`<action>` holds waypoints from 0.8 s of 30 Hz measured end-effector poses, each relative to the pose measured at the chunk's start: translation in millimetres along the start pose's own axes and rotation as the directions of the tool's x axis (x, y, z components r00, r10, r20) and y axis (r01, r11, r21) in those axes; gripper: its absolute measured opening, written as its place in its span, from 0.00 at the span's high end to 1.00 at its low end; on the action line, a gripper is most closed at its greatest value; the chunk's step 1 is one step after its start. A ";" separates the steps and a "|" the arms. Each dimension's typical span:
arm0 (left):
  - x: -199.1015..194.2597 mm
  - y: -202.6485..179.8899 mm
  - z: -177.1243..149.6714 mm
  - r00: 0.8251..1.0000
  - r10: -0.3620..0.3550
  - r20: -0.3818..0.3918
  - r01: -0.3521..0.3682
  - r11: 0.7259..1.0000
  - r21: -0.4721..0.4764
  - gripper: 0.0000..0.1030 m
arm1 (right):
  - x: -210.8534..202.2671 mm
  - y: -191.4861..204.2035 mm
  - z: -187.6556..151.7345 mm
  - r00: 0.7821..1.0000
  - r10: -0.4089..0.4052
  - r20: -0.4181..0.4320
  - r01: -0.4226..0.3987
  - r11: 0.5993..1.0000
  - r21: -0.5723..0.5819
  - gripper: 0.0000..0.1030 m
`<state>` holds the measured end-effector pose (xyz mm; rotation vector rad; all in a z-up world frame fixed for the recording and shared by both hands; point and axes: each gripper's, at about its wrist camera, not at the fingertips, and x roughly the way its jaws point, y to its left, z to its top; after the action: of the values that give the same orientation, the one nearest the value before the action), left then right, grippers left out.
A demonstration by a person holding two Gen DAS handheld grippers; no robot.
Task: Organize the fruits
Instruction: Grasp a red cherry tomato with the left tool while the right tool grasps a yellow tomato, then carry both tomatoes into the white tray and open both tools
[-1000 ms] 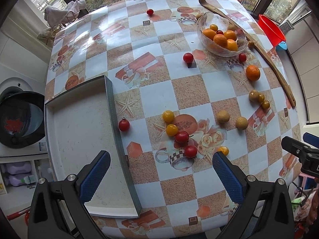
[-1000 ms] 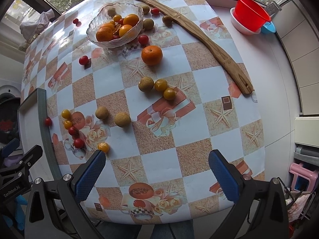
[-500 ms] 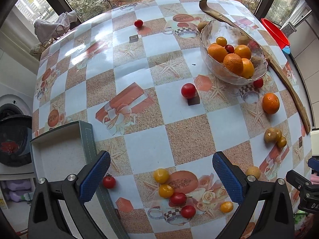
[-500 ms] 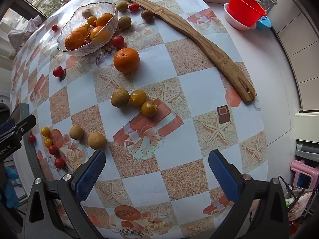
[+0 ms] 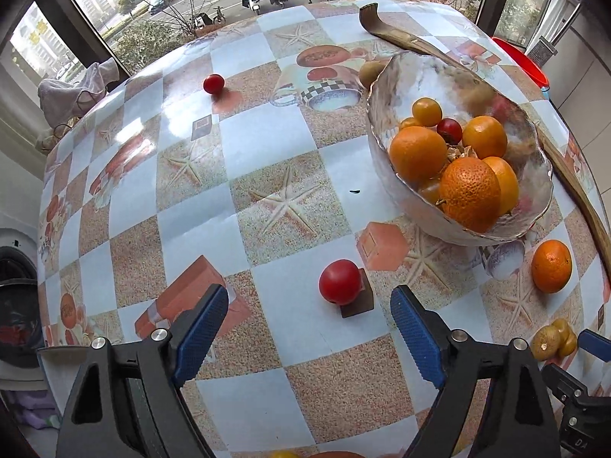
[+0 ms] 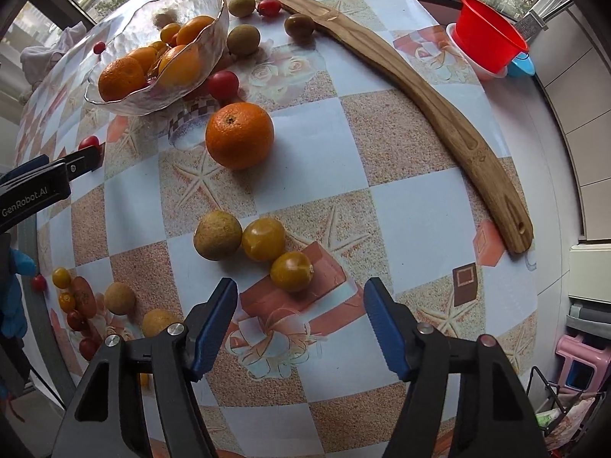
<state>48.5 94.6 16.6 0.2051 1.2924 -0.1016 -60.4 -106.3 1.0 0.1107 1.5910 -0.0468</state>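
Lighting: bright, even daylight from the windows (image 5: 214, 4) along the top of both frames. Glare: pale sheen across the glossy surface (image 5: 172, 122), upper left of the left view. Shadows: soft, short, beneath each fruit. Distortion: strong fisheye bulge, dark vignetted corners. Focus: sharp centrally; glass bowl (image 5: 389, 87) rim slightly smeared.

Both wrist cameras are looking steeply down, close over the checkered table (image 5: 267, 145). Left view is facing the far window edge; right view is facing the right edge. Both are sharing the clear glass fruit bowl (image 5: 385, 87) (image 6: 126, 95) and loose orange (image 5: 551, 266) (image 6: 239, 134).
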 end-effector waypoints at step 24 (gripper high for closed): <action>-49.5 19.7 -42.0 0.980 -0.190 0.064 0.195 0.976 -0.095 0.78 | -41.6 1.5 -10.5 0.991 0.122 0.052 -0.122 0.992 0.010 0.77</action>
<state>-1.0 120.6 55.1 -0.0105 1.2570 -0.2051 -69.9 -105.5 42.9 0.2154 1.5297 0.0349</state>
